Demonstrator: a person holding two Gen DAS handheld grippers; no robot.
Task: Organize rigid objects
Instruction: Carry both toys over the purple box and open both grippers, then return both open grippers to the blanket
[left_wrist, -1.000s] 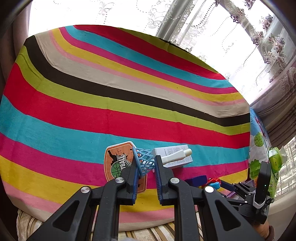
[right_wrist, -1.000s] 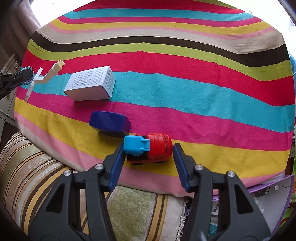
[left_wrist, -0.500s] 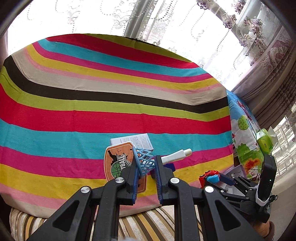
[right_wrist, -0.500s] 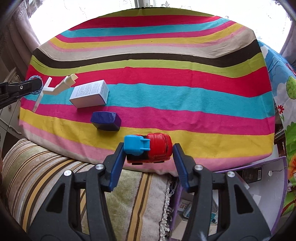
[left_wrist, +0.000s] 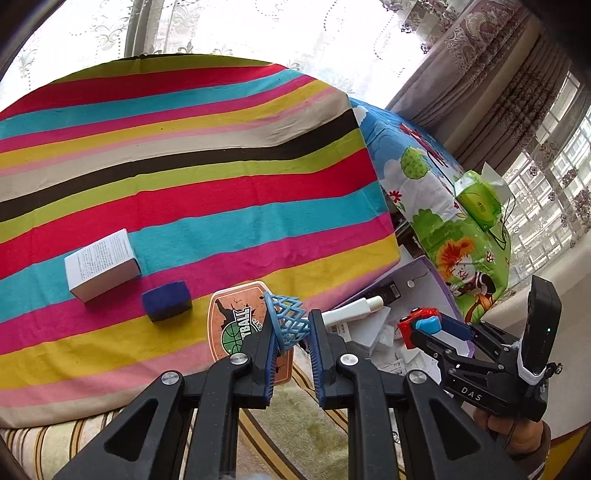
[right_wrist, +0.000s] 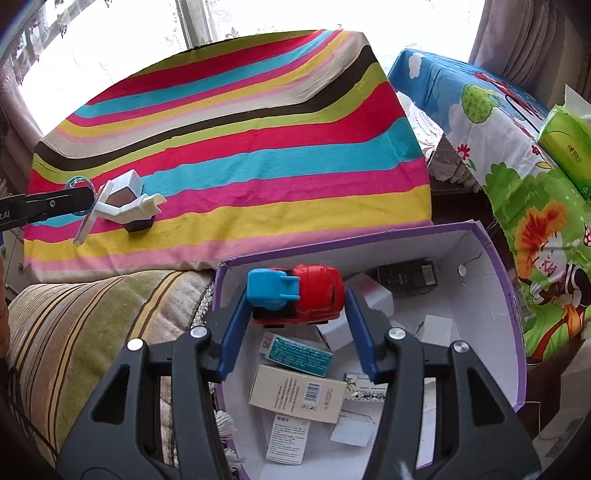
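Note:
My left gripper (left_wrist: 291, 332) is shut on a toy basketball hoop (left_wrist: 286, 321) with an orange backboard, a blue net and a white stand. It hangs over the near right edge of the striped cloth (left_wrist: 184, 166). My right gripper (right_wrist: 297, 301) is shut on a red and blue toy car (right_wrist: 314, 291), held above the open purple box (right_wrist: 491, 266). That car (left_wrist: 419, 325) also shows at the right of the left wrist view. A white carton (left_wrist: 101, 264) and a dark blue block (left_wrist: 167, 301) lie on the cloth.
Several small cartons (right_wrist: 299, 393) lie inside the purple box. A striped cushion (right_wrist: 92, 314) sits left of it. A cartoon-print cloth (right_wrist: 517, 155) with a green tissue pack (right_wrist: 565, 155) stands to the right. Curtains and a bright window run behind.
Both grippers have swung right, off the striped cloth. The car now hangs over the purple box, and the hoop has come to the cloth's right edge. Both grips are unchanged.

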